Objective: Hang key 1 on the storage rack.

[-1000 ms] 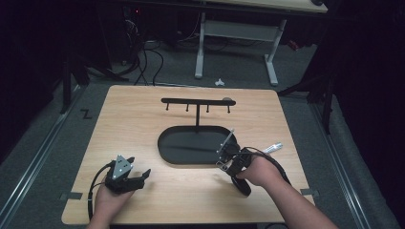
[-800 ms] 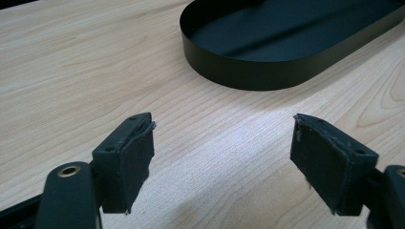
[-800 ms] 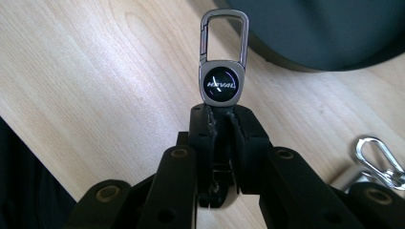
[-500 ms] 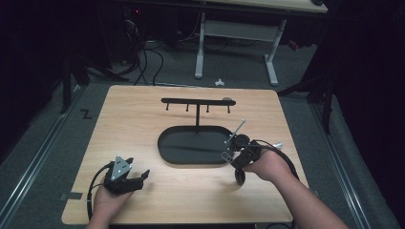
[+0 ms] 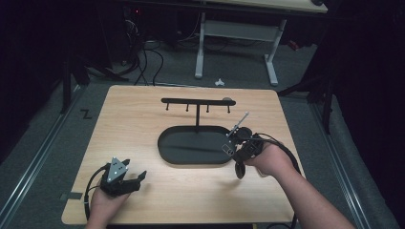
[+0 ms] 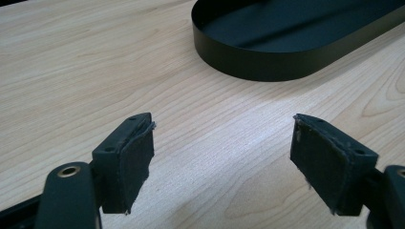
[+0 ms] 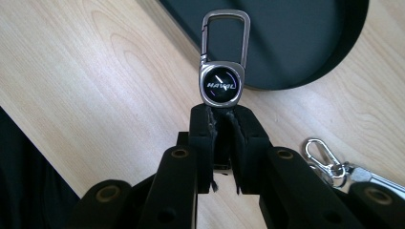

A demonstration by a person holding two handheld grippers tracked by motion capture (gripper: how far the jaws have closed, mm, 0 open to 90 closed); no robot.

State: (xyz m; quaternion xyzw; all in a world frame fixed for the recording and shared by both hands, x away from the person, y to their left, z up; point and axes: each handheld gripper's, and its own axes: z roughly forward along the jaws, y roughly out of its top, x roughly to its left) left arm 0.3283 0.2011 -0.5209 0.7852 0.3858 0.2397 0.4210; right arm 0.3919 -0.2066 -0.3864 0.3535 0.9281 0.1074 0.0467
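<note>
Risk: the grip on the silver metal keychain with a round black badge and carabiner clip (image 7: 223, 71) covers its lower end alone, so the piece could swivel or slip free on the way to the black metal rack with a crossbar of small hooks (image 5: 197, 102), and the clip opening could miss a hook. A second silver clasp (image 7: 329, 160) lies on the light wooden table (image 5: 143, 124) just beside the right jaws and could be snagged.

The left gripper (image 5: 125, 177) rests low on the table at about 7 o'clock, jaws wide apart with nothing between them, pointing toward the black oval metal tray (image 6: 286, 38).

The right gripper (image 5: 235, 141) sits at about 4 o'clock off the tray's right end, lifted and angled toward 12 o'clock, jaws clamped on the keychain, which projects above the tray rim.
</note>
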